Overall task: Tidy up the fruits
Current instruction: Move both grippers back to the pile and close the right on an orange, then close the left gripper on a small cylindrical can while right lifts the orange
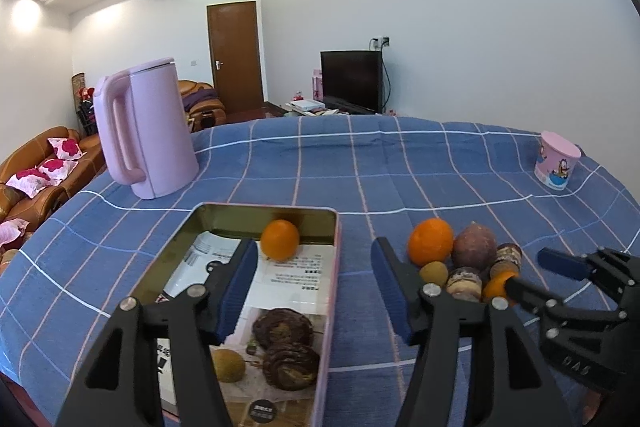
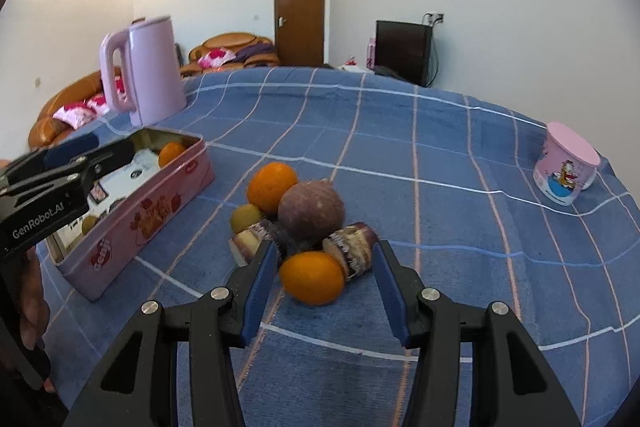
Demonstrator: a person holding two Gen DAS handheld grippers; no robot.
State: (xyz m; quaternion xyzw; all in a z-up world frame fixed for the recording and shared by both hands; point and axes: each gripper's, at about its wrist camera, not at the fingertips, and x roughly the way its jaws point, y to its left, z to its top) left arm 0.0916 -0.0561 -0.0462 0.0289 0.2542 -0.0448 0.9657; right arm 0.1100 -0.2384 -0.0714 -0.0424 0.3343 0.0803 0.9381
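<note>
- Right hand-held gripper (image 2: 326,285): jaws apart, empty, pads not touching anything. Near orange (image 2: 312,277) sits dead ahead between the tips, at the near edge of the fruit pile (image 2: 298,223) on the worktop (image 2: 440,195).
- Orange is round, no long axis; the cane pieces (image 2: 352,247) beside it lie roughly crosswise to the jaws, one touching the orange.
- Left hand-held gripper (image 1: 314,281): open, empty, over the tin (image 1: 335,267), which sits left of the pile, long axis running away from the near edge.
- One orange (image 1: 280,239) already at the tin's far end.
- Right is clearly nearer the pile; I'd expect it to close on the near orange next.
</note>
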